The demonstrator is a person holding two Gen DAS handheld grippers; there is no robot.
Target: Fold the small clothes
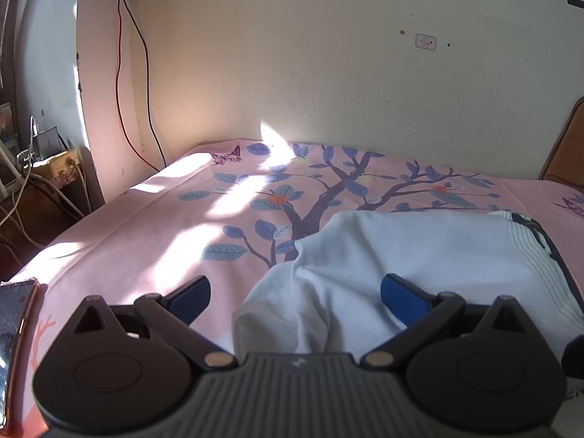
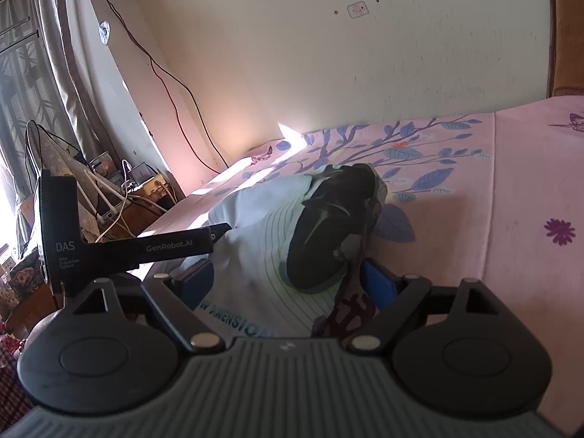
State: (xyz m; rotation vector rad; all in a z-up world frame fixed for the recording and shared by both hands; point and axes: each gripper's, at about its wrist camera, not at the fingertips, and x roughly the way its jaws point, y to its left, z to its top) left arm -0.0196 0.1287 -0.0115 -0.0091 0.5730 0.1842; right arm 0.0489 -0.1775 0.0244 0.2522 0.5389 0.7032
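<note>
Item 1: pink cotton bedsheet printed with a dark branching tree, blue leaves and purple butterflies [image 1: 153,226], filling the middle band of both views; patches of hard sunlight at centre left could hide the cloth's edges. Item 2: small white T-shirt with fine grey stripes, pale lettering and a black graphic panel [image 1: 401,252], lying rumpled on the sheet at lower centre right of the left view, lower centre of the right view [image 2: 255,255]; bunched as it is, any fold made now would likely trap creases or come out crooked. Item 3: left gripper, black with blue pads [image 1: 295,295], lower centre, released, jaws spread wide over the shirt's near hem; closing here may pinch several layers, or the sheet with them. Item 4: right gripper, same make [image 2: 288,281], jaws spread around the dark printed bunch and nothing visibly clamped; an uneven lift against the left would skew the garment. Item 5: red-cased phone [image 1: 14,328], lower left edge, near enough for dragged cloth to snag.
</note>
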